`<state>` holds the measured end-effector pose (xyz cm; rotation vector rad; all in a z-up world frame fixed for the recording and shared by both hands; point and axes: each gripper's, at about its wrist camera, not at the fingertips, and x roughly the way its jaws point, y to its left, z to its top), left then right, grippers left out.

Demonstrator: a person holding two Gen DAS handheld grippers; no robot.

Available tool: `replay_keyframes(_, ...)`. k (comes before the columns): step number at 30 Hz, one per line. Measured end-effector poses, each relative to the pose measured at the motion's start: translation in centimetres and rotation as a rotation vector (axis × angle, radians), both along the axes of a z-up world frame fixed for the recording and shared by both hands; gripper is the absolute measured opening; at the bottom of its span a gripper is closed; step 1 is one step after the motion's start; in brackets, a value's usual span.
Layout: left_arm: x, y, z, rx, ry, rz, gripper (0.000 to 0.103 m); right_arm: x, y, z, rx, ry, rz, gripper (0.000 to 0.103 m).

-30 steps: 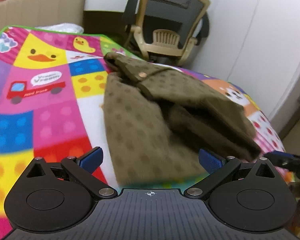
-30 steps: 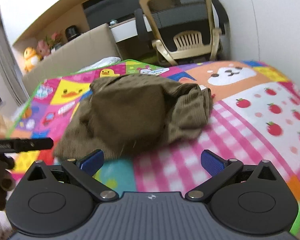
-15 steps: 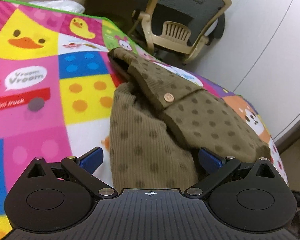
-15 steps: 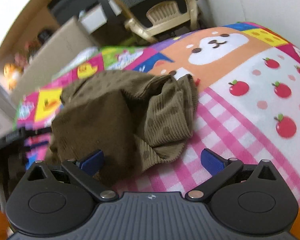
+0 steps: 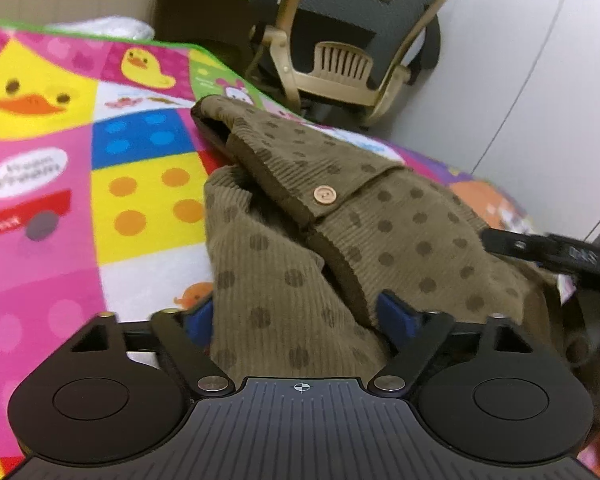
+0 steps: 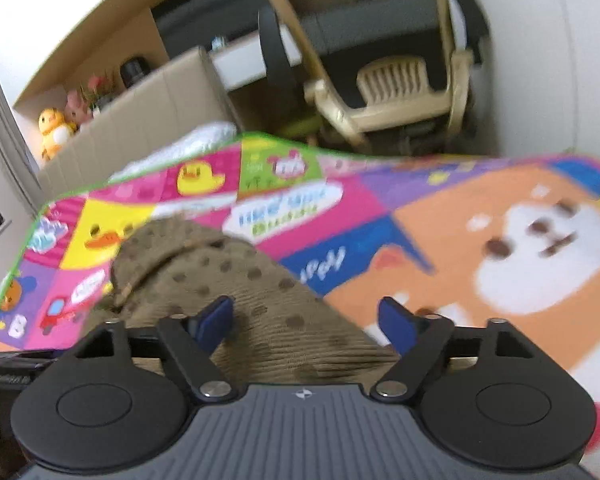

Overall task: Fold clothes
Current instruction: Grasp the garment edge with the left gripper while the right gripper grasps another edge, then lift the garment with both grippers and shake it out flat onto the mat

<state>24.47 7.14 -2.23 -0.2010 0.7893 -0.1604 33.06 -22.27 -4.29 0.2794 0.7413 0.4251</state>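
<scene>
The garment (image 5: 340, 240) is an olive-brown corduroy piece with darker polka dots all over. It's lying bunched up in a loose, partly folded heap on the colourful play mat (image 5: 100, 160). One flap is folded over the top, with a small tan button (image 5: 325, 195) on it. The right wrist view is blurry.

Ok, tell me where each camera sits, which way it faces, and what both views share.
Left wrist: sits on the left gripper, looking forward over the brown dotted garment; its own open fingers show, plus the right gripper entering from the right edge.
Right wrist: sits on the right gripper, facing across the garment's edge; its own open fingers show.
Shared: the garment, the colourful play mat and the office chair.
</scene>
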Motion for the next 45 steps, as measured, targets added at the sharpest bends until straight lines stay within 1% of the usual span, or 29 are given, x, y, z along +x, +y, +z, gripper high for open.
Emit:
replay_keyframes(1,-0.5,-0.2,0.0,0.015,-0.002,-0.005,0.069,-0.3,0.3,-0.2,-0.001,0.000,0.015,0.077)
replay_keyframes(2,-1.0,-0.4,0.0,0.030,-0.004,-0.010,0.057,-0.8,0.6,-0.2,-0.003,-0.004,0.030,0.077)
replay_keyframes(3,-1.5,-0.5,0.1,0.040,-0.003,-0.017,0.049,-1.3,0.9,-0.3,-0.005,-0.008,0.046,0.077)
replay_keyframes(4,-2.3,-0.5,0.1,0.039,0.004,-0.026,0.034,-1.9,1.0,-0.3,-0.001,-0.004,0.064,0.077)
replay_keyframes(5,-3.4,-0.4,0.1,0.013,0.021,-0.042,0.025,-2.6,1.0,-0.3,0.004,0.005,0.090,0.077)
replay_keyframes(8,-7.8,0.2,0.2,-0.117,0.098,-0.112,0.018,-6.4,1.4,0.2,-0.018,0.024,0.193,0.077)
replay_keyframes(9,-9.4,0.3,0.2,-0.144,0.117,-0.138,0.018,-7.8,1.5,0.4,-0.030,0.029,0.227,0.077)
replay_keyframes(11,-12.5,0.2,0.2,-0.170,0.134,-0.187,0.018,-10.9,1.1,0.5,-0.060,0.047,0.335,0.077)
replay_keyframes(14,-16.7,0.0,0.3,-0.215,0.159,-0.253,0.018,-15.2,0.2,1.3,-0.144,0.017,0.424,0.076)
replay_keyframes(16,-19.6,-0.1,0.4,-0.245,0.176,-0.298,0.021,-17.3,-0.2,2.7,-0.215,-0.047,0.416,0.076)
replay_keyframes(18,-20.7,0.5,1.2,-0.245,0.151,-0.298,0.027,-19.9,-0.1,5.1,-0.278,-0.157,0.409,0.076)
replay_keyframes(19,-21.0,0.9,1.7,-0.239,0.131,-0.290,0.029,-21.2,0.0,6.2,-0.274,-0.195,0.435,0.077)
replay_keyframes(20,-21.1,1.3,2.1,-0.235,0.111,-0.277,0.034,-22.5,0.1,7.3,-0.267,-0.230,0.464,0.082)
replay_keyframes(21,-20.9,1.7,2.5,-0.233,0.093,-0.257,0.038,-23.6,0.5,7.8,-0.262,-0.249,0.499,0.089)
replay_keyframes(23,-20.6,2.6,3.4,-0.228,0.057,-0.218,0.052,-25.7,1.7,8.1,-0.260,-0.265,0.556,0.091)
replay_keyframes(25,-20.2,3.4,4.2,-0.223,0.021,-0.178,0.054,-27.0,3.5,6.7,-0.288,-0.212,0.605,0.091)
replay_keyframes(27,-19.9,4.2,5.1,-0.217,-0.015,-0.138,0.060,-27.5,4.5,5.6,-0.425,-0.276,0.621,0.091)
replay_keyframes(28,-19.7,4.7,5.5,-0.215,-0.033,-0.118,0.066,-27.7,4.9,5.1,-0.497,-0.312,0.626,0.091)
replay_keyframes(29,-19.6,5.1,6.0,-0.212,-0.051,-0.098,0.072,-27.9,5.4,4.6,-0.569,-0.348,0.631,0.085)
replay_keyframes(30,-19.4,5.4,6.3,-0.205,-0.068,-0.085,0.075,-28.1,5.8,4.1,-0.641,-0.384,0.635,0.077)
replay_keyframes(32,-19.1,5.7,7.0,-0.179,-0.097,-0.073,0.084,-28.5,6.7,3.1,-0.785,-0.456,0.642,0.078)
replay_keyframes(34,-18.4,6.0,7.4,-0.157,-0.116,-0.063,0.090,-25.0,5.3,5.0,-0.827,-0.524,0.536,0.083)
replay_keyframes(35,-17.9,6.0,7.4,-0.148,-0.120,-0.060,0.093,-22.9,4.5,6.1,-0.841,-0.560,0.436,0.083)
replay_keyframes(36,-17.1,5.8,7.3,-0.138,-0.121,-0.060,0.093,-20.4,3.5,7.3,-0.856,-0.602,0.298,0.083)
replay_keyframes(38,-15.5,5.4,6.9,-0.120,-0.109,-0.057,0.093,-15.9,1.5,9.2,-0.830,-0.617,0.068,0.083)
replay_keyframes(39,-14.7,5.2,6.6,-0.112,-0.099,-0.056,0.094,-13.8,0.2,9.8,-0.791,-0.591,-0.031,0.083)
replay_keyframes(41,-13.1,4.7,5.7,-0.092,-0.069,-0.063,0.094,-11.2,-1.7,9.9,-0.736,-0.532,-0.143,0.083)
replay_keyframes(42,-12.4,4.3,5.2,-0.080,-0.053,-0.067,0.094,-10.5,-2.4,9.5,-0.716,-0.508,-0.169,0.084)
replay_keyframes(45,-10.1,3.5,3.5,-0.042,-0.004,-0.070,0.094,-10.2,-4.1,7.2,-0.643,-0.416,-0.130,0.084)
